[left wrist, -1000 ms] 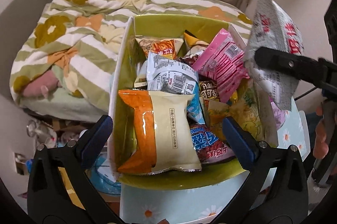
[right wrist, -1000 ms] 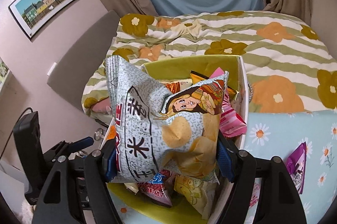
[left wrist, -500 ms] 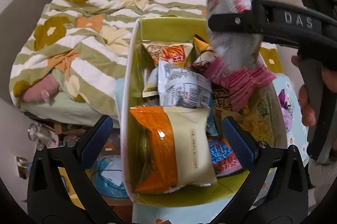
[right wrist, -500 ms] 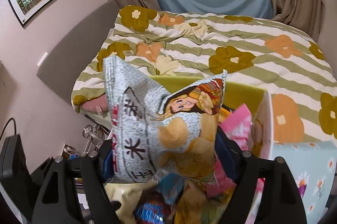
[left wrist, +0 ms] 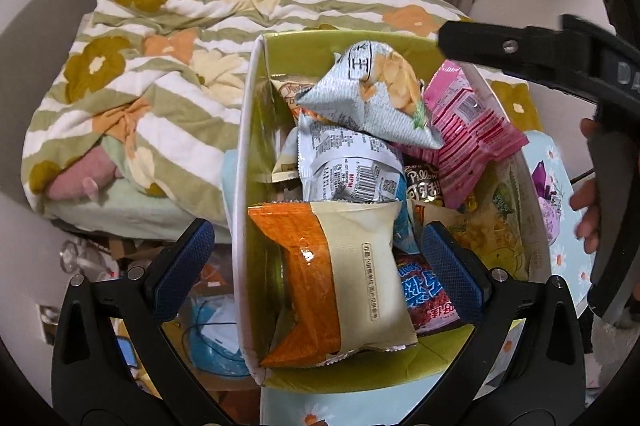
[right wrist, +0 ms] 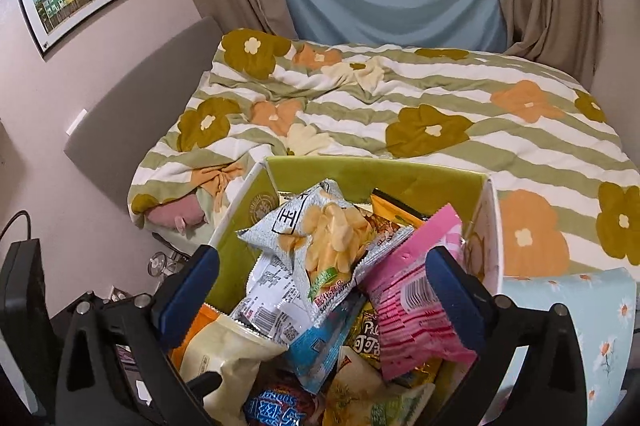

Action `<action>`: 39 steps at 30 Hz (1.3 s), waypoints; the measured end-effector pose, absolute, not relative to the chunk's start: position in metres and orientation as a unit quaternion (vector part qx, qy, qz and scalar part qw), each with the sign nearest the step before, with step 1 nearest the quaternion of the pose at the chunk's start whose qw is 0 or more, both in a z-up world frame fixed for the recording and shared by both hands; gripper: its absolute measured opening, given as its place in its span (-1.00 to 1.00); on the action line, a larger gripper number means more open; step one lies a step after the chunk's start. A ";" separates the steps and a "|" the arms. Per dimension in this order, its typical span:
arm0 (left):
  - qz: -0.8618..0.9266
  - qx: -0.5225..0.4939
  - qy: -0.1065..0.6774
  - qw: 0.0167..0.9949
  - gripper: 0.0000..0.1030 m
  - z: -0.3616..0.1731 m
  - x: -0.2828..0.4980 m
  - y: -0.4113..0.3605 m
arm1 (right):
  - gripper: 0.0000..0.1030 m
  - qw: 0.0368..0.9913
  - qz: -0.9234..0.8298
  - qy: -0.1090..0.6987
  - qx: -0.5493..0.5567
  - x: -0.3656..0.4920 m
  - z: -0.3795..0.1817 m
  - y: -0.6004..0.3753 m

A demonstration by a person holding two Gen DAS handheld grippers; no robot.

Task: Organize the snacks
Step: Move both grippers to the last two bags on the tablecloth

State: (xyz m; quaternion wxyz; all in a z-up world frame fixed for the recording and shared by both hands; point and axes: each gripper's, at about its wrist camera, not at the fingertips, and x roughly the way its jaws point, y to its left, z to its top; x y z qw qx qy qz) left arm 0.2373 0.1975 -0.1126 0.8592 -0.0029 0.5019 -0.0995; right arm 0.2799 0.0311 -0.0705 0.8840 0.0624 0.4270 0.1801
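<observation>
Snacks fill the green box (left wrist: pixel 304 46) almost to its rim, packets thrown in loosely on one another, which is why several lean or stand on edge. Uppermost lies the grey chip bag (right wrist: pixel 320 238), tilted against the far wall and resting partly on the pink packet (right wrist: pixel 412 306) and the white barcode packet (left wrist: pixel 348 166); it seems to have just been let go there. The right tongs (right wrist: pixel 320 290) hang over the box with their jaws opening wide, and the bag below them is not pressed by either pad. The left tongs (left wrist: pixel 316 266) are also apart, their blue pads standing to either side of the orange-and-cream bag (left wrist: pixel 332 282) at the near end without pinching it, perhaps waiting to steady or shift the pile. Counting what shows: one box, roughly nine or ten packets in it, though those underneath are too buried to count surely. One purple packet (left wrist: pixel 550 202) lies outside on the flowered desk (left wrist: pixel 560 258) beside the box, probably the next to gather. A striped bed (right wrist: pixel 400 114) stands behind.
</observation>
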 end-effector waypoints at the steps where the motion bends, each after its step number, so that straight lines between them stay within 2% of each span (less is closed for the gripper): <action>1: -0.099 -0.002 0.503 0.859 1.00 -0.110 0.237 0.197 | 0.99 0.885 0.180 0.424 0.066 0.278 -0.067 0.029; 9: -0.091 0.012 0.476 0.875 1.00 -0.073 0.219 0.178 | 0.99 0.899 0.191 0.388 0.073 0.245 -0.022 0.000; 21: -0.071 0.015 0.441 0.894 1.00 -0.046 0.171 0.091 | 1.00 0.904 0.210 0.366 0.073 0.180 0.001 -0.092; 31: -0.074 0.026 0.454 0.887 1.00 -0.066 0.132 -0.016 | 1.00 0.904 0.184 0.377 0.077 0.143 -0.015 -0.200; 39: -0.016 -0.016 0.472 0.881 1.00 -0.108 0.106 -0.047 | 1.00 0.891 0.199 0.401 0.077 0.136 -0.054 -0.249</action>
